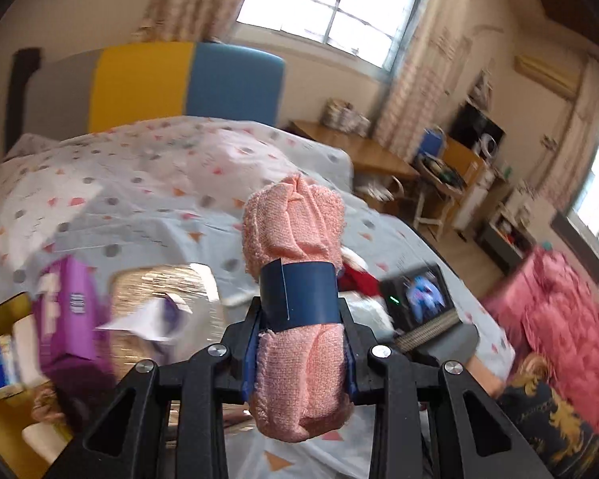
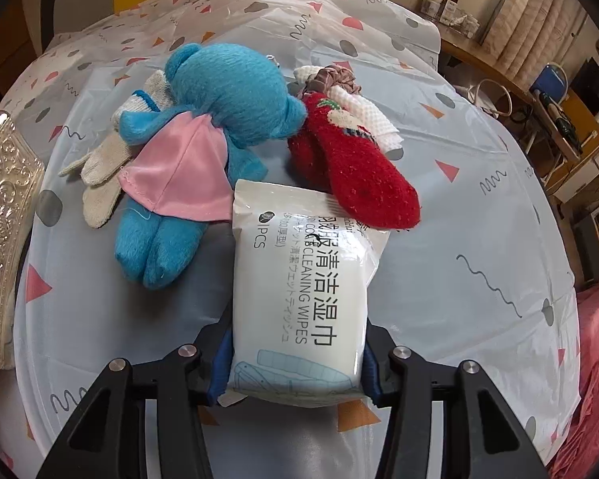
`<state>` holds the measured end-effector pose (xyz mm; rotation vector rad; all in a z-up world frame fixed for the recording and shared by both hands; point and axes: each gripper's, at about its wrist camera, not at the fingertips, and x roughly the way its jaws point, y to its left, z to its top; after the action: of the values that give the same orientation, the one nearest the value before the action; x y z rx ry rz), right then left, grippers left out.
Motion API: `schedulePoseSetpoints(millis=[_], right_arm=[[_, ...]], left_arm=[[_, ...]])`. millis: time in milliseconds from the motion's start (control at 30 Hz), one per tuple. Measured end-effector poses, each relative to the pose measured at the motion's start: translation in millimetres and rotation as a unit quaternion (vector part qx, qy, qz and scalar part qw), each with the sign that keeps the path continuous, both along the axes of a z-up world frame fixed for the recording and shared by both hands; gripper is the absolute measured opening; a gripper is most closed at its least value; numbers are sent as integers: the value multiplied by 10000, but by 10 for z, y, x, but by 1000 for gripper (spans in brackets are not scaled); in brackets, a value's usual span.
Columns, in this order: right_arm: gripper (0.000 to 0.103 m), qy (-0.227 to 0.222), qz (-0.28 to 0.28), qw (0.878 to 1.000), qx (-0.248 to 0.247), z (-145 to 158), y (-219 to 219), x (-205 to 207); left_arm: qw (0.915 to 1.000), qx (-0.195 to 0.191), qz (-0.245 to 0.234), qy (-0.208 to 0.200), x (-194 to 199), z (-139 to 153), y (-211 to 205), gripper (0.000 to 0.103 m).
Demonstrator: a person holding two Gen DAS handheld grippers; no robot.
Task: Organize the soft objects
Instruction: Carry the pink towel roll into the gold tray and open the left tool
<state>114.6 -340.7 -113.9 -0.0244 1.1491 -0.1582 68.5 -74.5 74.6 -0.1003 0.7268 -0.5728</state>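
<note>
My left gripper is shut on a rolled peach-pink towel with a dark blue paper band, held upright above the bed. My right gripper points down at the bed, its blue pads pressed on both sides of a white pack of cleaning wipes. Just beyond the pack lie a blue plush toy in a pink skirt, a red fuzzy sock, beige knitted gloves, a white waffle cloth and a brown scrunchie.
The bed's patterned plastic cover spreads under everything. An embossed silver box stands at the left edge, and a purple carton sits beside it. A wooden desk and a pink quilt lie past the bed's right side.
</note>
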Motion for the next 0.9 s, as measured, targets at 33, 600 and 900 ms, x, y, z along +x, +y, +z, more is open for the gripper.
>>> schedulePoseSetpoints(millis=[33,600,900], right_arm=[[51,-4,18,10000,-3,-22,-12,18],[51,-32,157,9995,-289,-7,75,-10],[51,-37,179,9993,-337,6,116,-30]], left_arm=[[9998,-63,187,22,29,14,163,33],[9182,-634,3434,1872,-329,-1288,2978,33],[9233,-467,3183,2096,-79,-1488,2724,47]])
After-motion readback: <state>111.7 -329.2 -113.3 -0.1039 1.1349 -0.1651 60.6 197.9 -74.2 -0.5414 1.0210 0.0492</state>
